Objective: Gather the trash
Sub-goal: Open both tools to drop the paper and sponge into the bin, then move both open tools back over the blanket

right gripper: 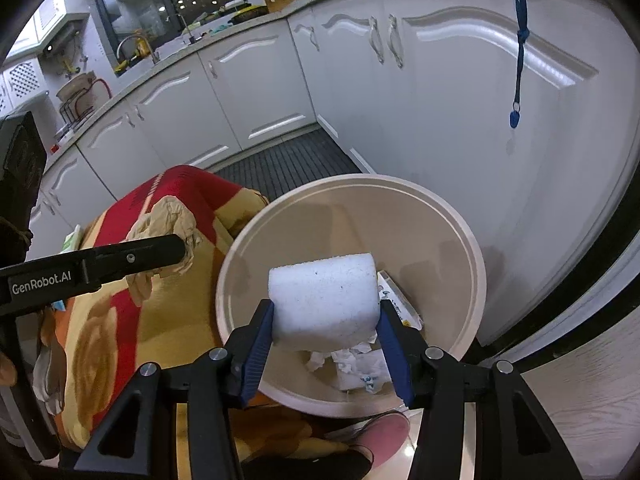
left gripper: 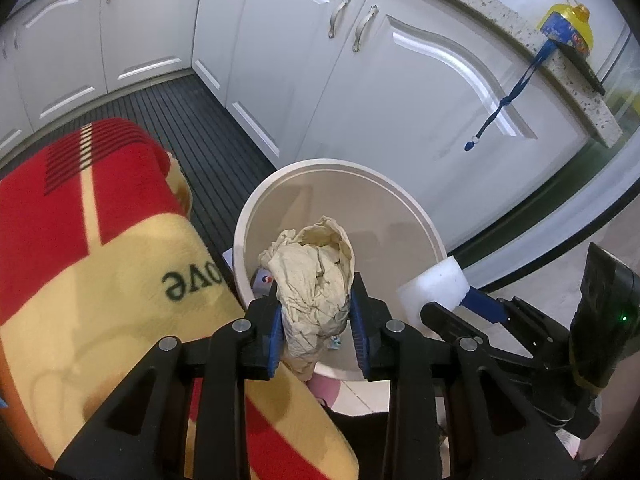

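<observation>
My left gripper (left gripper: 316, 320) is closed on a crumpled beige paper wad (left gripper: 314, 276), held over the open mouth of the white bin (left gripper: 416, 208). My right gripper (right gripper: 326, 332) clamps a white foam block (right gripper: 324, 300), also above the bin and nearer its front rim.

Handling, as I judge it: the wad is light and soft and collapses under the pads; it is pinched low down, with most of its bulk above the fingertips, so it may cling or snag on release. The foam is light, fairly stiff and slightly squashy; the grip across its two end faces looks secure, and it should drop cleanly.

View differences: the right wrist view shows the bin floor, with white crumpled tissue (right gripper: 360, 360) and a printed carton (right gripper: 400, 300) already inside. The left wrist view hides most of this behind the wad. It alone shows a yellow bottle (left gripper: 568, 28) on the counter. Both views show the red-and-yellow blanket (left gripper: 92, 240) touching the bin's left side.
</observation>
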